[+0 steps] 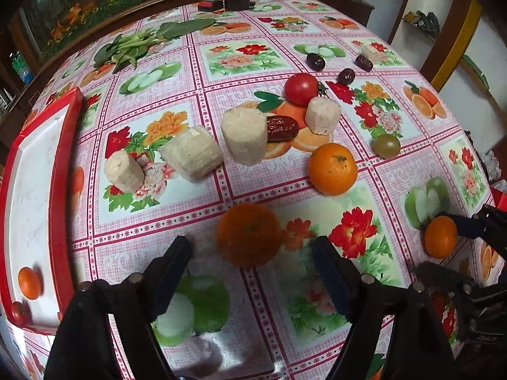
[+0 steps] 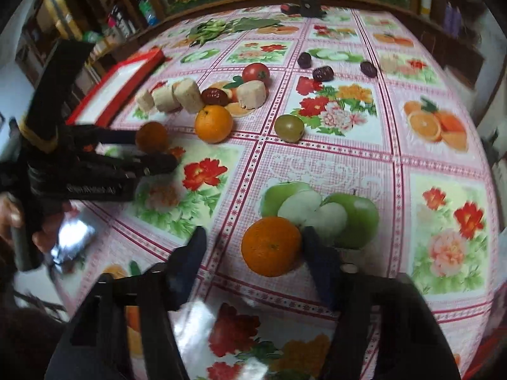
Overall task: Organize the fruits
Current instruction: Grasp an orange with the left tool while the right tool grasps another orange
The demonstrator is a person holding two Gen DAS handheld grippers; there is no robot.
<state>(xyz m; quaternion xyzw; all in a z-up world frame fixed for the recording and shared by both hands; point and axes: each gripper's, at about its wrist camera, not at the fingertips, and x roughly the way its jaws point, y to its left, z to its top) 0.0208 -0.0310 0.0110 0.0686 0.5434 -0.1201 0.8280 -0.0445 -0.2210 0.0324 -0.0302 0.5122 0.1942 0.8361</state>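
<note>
A blurred orange lies on the flowered tablecloth between the fingers of my left gripper, which is open, neither pad touching it. The right wrist view shows that left gripper around its orange at the left. My right gripper stands open around a second orange. Its right finger touches the fruit and the left finger stands apart. That pair also shows at the right edge of the left wrist view, the right gripper at its orange. A third orange lies free.
A red-rimmed white tray at the left holds an orange and a tomato. Pale cut cylinders, dark dates, a red tomato and a green tomato are scattered mid-table. Leafy greens lie at the far side.
</note>
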